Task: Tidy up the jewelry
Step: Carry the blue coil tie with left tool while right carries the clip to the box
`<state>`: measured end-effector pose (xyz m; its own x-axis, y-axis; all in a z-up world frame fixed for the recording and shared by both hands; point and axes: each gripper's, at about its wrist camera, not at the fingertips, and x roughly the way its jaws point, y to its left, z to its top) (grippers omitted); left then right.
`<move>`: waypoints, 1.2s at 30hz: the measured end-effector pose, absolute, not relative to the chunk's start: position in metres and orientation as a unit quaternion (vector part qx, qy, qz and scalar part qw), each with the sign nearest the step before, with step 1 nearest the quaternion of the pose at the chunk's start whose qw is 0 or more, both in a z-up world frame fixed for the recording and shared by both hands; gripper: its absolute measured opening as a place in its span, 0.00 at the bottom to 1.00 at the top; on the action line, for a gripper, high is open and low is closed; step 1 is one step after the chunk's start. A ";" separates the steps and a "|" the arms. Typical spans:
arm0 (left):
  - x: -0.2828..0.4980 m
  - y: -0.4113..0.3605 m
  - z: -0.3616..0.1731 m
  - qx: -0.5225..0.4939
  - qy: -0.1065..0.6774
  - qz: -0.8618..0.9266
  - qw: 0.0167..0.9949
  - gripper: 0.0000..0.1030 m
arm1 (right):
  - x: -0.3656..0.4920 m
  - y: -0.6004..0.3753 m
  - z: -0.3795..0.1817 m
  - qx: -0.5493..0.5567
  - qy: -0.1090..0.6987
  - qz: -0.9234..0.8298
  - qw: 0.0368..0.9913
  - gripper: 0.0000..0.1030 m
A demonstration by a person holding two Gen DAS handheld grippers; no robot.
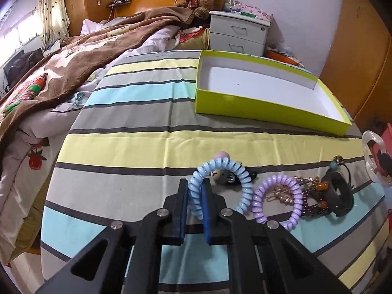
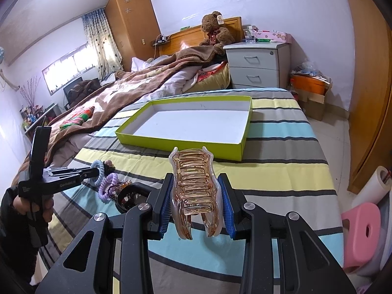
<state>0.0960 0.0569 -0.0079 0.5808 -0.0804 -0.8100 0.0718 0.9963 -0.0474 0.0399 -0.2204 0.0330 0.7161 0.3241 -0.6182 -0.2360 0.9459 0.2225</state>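
Note:
My left gripper (image 1: 195, 186) is shut on a blue spiral hair tie (image 1: 220, 186) at the pile of jewelry on the striped bed cover; it also shows in the right wrist view (image 2: 94, 170). Beside the tie lie a purple spiral hair tie (image 1: 278, 199), a bear charm (image 1: 224, 176), beaded pieces (image 1: 313, 191) and a black band (image 1: 340, 196). My right gripper (image 2: 196, 183) is shut on a clear amber hair claw clip (image 2: 194, 183), held above the cover. An empty lime-green box (image 2: 181, 144) with a white inside lies beyond; it also shows in the left wrist view (image 1: 245, 103).
A rumpled brown blanket (image 1: 80, 56) covers the bed to the left. A grey two-drawer nightstand (image 2: 257, 66) and a teddy bear (image 2: 215, 31) stand behind. A pink stool (image 2: 360, 232) sits on the floor at right. The bed's right edge drops to tiled floor (image 2: 328, 137).

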 end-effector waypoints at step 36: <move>0.171 0.036 0.068 -0.022 0.397 -0.094 0.913 0.10 | 0.138 -0.220 0.071 0.050 0.334 0.095 0.937 0.36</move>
<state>0.1711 0.0361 0.0677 0.6669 -0.1889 -0.7208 0.1533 0.9814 -0.1154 0.1383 -0.2197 0.0708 0.7594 0.2102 -0.6158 -0.1441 0.9772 0.1560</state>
